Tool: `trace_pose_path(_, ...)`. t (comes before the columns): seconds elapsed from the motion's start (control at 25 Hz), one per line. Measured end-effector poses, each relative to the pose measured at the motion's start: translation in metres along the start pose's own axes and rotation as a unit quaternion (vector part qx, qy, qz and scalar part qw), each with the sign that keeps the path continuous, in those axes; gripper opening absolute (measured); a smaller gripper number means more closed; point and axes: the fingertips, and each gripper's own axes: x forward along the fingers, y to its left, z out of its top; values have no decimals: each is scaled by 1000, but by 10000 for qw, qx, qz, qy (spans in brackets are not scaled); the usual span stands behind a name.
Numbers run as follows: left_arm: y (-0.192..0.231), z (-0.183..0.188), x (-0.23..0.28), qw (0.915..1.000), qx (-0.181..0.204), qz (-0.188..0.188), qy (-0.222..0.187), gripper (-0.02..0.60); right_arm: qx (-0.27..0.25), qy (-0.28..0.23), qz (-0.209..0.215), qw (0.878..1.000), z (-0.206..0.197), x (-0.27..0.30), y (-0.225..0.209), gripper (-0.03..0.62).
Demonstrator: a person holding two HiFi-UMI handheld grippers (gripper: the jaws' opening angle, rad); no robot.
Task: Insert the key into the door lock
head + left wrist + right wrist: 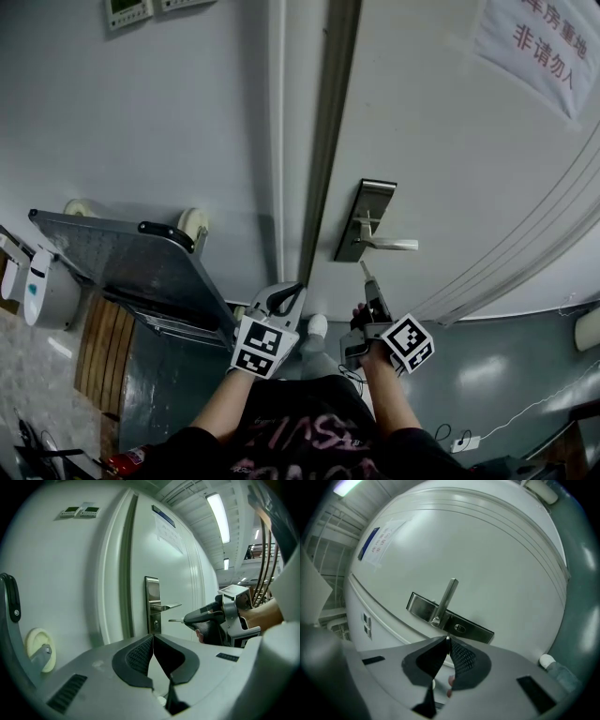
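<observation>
**Q:** Where is the key, and what are your jaws doing?

**A:** My right gripper (447,640) is clamping the key (176,619) by its head. The blade is projecting forward past the jaw tips. It is pointing toward the lock (367,217) on the door (450,141), near the plate but apart from it. My left gripper (153,637) is hanging beside it with its jaws pressed together on nothing.

**Q:** How is the key likely to be handling?

**A:** I am judging it light, thin and stiff. The metal is smooth, so it may be pivoting between my jaws if the tip meets the keyhole (460,628) off-axis. The correct hold is on the head, flat faces against the jaws, with the whole blade free. The keyhole is sitting on the plate just below the lever (445,599), so the blade needs to be passing under the lever.

**Q:** What is hidden or hard to make out?

**A:** In the right gripper view the key is showing edge-on, as only a thin sliver between the jaws. The head is hidden inside the grip. The blade's cuts and the angle of the slot are too small to read in any view. In the head view I cannot make out the keyhole itself. I also cannot tell whether the blade is lining up with the slot.
</observation>
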Motion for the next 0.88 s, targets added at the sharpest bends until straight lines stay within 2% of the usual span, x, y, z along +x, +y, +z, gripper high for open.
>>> trace_pose_path(0.32, 20, -1, 9, 9997, 178, 124, 67, 14, 727, -125, 41, 9973, -2, 31, -18, 80)
trace_pose_path(0.56, 23, -3, 20, 9993, 294, 23, 210, 14, 1050, -265, 26, 9941, 2, 49, -28, 80)
trace_pose_path(0.88, 26, -8, 36, 9993, 208, -109, 289, 14, 1558, -432, 55, 9868, 7, 60, -35, 80)
